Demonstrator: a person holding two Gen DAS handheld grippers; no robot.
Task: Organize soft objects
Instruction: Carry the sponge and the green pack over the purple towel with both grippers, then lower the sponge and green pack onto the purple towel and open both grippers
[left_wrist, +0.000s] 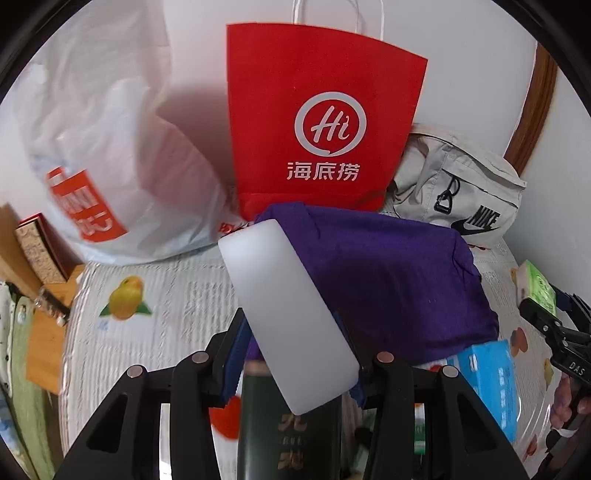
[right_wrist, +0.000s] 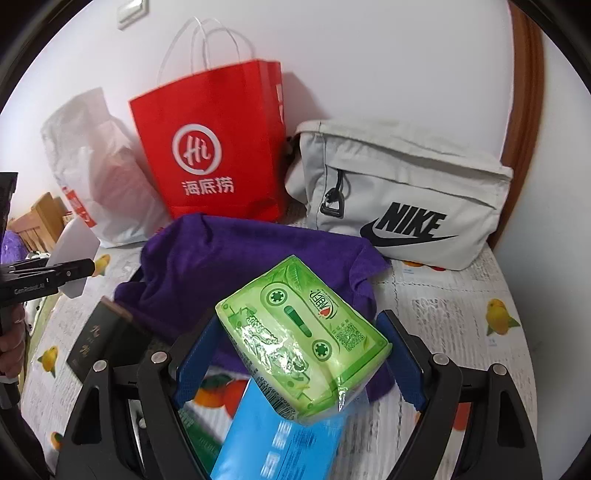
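My left gripper is shut on a white, rounded soft block, which sticks up and tilts left between the blue pads. In the right wrist view the same white block shows at the far left. My right gripper is shut on a green wrapped tissue pack, held above the table. A crumpled purple cloth lies on the table just beyond both grippers. Below the green pack lies a blue tissue pack.
Along the white wall stand a red paper bag, a white plastic bag and a grey Nike pouch. A dark green box lies near me on the fruit-print table cover.
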